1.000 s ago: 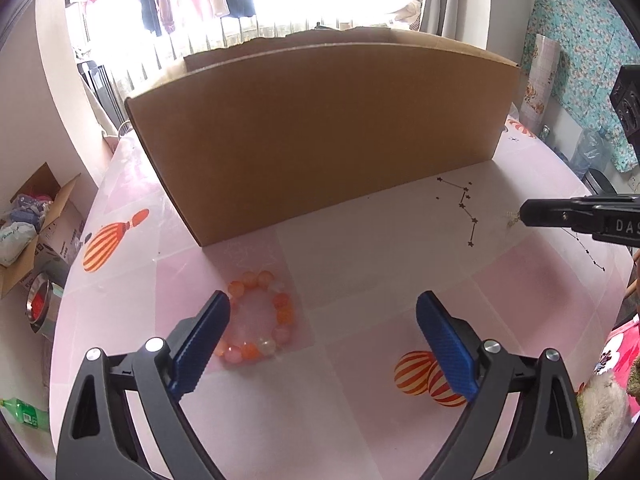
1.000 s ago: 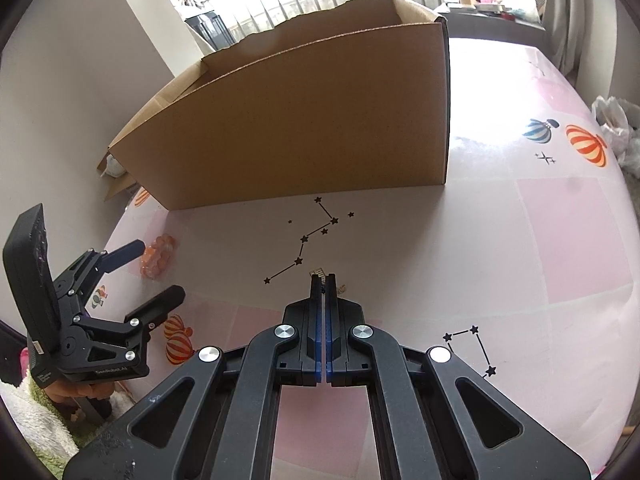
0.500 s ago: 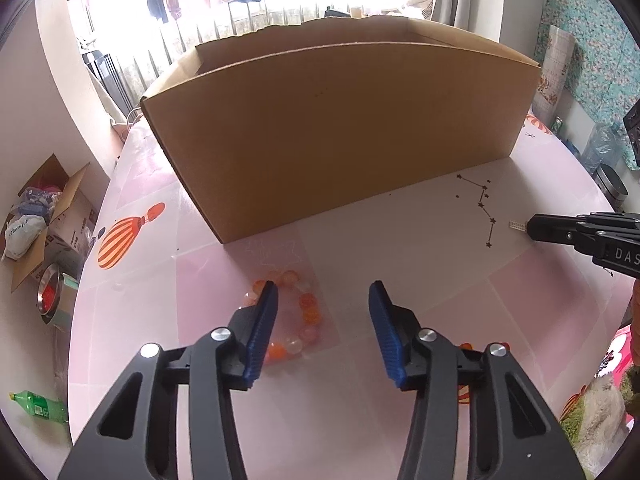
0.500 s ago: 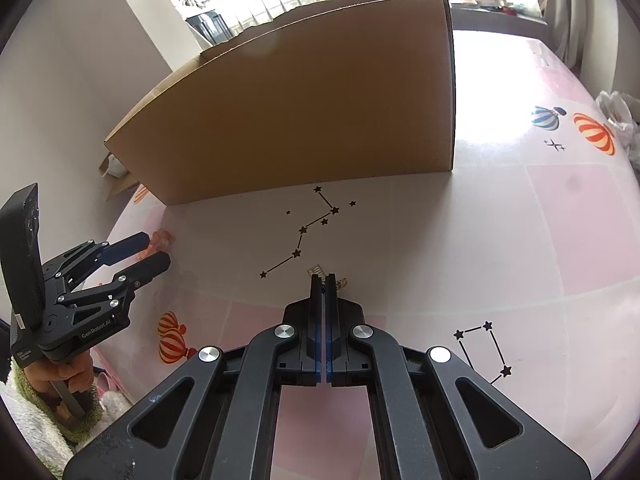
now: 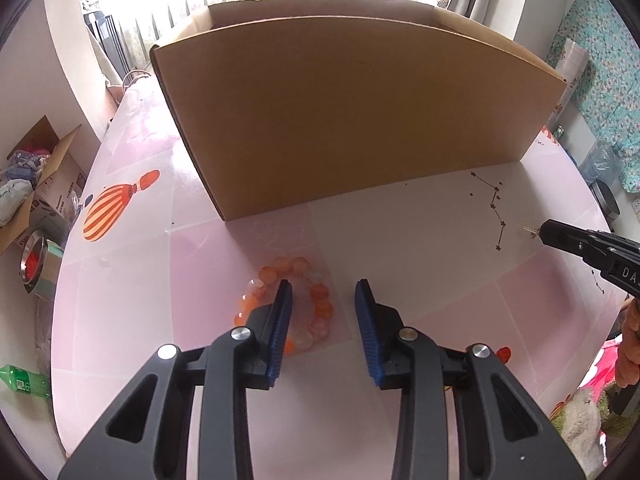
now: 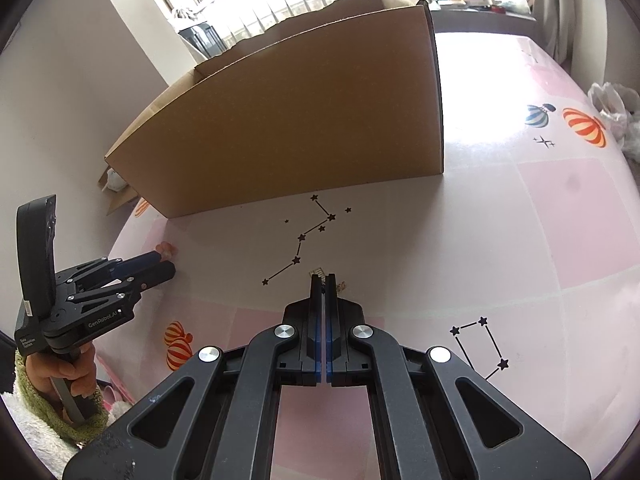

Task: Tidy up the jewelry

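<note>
The bracelet [image 5: 290, 304] lay on the table [image 5: 420, 240] just in front of the box [image 5: 352, 120]. The left gripper [image 5: 324, 312] was closing, one side of the bead ring between its jaws, not yet pinched; best to settle lower and centre those beads before clamping. The right gripper [image 6: 324, 280], farther along the box front, was shut on a small trinket [image 6: 318, 271].

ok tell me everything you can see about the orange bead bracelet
The bead bracelet is a closed ring of round, glossy beads in orange, peach and milky white, some translucent like glass or stone. It lies flat on the pink tablecloth, just in front of the cardboard box. The left gripper is closing over it, one blue pad inside the ring, the near-right beads between the jaws, not yet pinched.
</note>
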Action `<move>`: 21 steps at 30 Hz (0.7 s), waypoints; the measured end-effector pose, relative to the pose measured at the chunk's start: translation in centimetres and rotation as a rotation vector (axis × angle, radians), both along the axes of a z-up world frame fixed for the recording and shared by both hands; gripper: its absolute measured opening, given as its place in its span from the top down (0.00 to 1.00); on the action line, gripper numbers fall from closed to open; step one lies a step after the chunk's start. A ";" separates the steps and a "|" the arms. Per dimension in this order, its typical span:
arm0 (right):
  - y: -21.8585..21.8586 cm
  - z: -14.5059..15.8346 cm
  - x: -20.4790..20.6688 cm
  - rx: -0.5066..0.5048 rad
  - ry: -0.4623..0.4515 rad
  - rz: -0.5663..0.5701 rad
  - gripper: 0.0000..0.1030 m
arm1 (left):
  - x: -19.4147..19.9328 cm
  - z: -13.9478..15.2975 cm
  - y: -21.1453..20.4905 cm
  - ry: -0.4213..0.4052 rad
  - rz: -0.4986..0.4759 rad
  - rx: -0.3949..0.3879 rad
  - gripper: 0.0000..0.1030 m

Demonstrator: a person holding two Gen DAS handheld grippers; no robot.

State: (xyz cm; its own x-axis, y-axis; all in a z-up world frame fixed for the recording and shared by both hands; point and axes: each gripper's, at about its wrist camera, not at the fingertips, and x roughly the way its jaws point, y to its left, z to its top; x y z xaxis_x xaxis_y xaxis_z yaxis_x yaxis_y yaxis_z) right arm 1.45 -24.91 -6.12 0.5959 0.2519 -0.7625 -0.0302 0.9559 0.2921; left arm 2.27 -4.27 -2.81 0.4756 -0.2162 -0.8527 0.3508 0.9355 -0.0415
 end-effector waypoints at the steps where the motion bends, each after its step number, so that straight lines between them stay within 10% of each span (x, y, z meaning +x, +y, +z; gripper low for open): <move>1: 0.0 0.1 0.0 -0.003 -0.003 -0.004 1.00 | 0.3 0.1 0.4 0.012 -0.001 -0.027 0.69; 9: 0.1 0.4 -0.3 -0.006 0.000 -0.031 1.00 | 0.7 0.1 2.0 0.049 -0.048 -0.103 0.69; 21: -0.5 0.4 -0.5 0.010 -0.002 -0.027 1.00 | 0.2 0.1 -0.3 -0.011 -0.041 0.043 0.88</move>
